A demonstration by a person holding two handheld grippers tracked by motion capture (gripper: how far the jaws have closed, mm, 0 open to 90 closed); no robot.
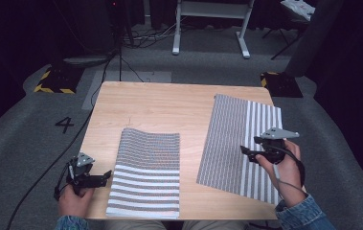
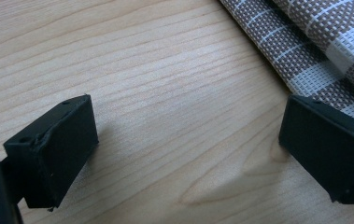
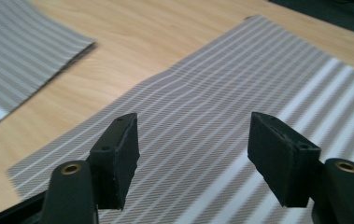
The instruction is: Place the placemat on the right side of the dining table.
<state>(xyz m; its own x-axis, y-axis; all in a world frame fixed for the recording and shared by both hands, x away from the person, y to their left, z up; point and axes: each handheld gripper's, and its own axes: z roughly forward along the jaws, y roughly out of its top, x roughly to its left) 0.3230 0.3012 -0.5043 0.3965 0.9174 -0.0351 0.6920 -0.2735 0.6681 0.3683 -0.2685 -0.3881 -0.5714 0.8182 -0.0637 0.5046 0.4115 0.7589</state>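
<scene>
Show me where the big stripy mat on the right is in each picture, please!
High view: the unfolded striped mat lies on the right half of the table, under the right gripper.
Left gripper view: I can't find it; the weave at top right is the folded striped mat.
Right gripper view: it spreads across the middle and right, behind the open jaws.
Shared landmark: the folded striped mat.

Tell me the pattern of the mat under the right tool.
Brown-grey weave with white stripes, clearest in the high view.
</scene>
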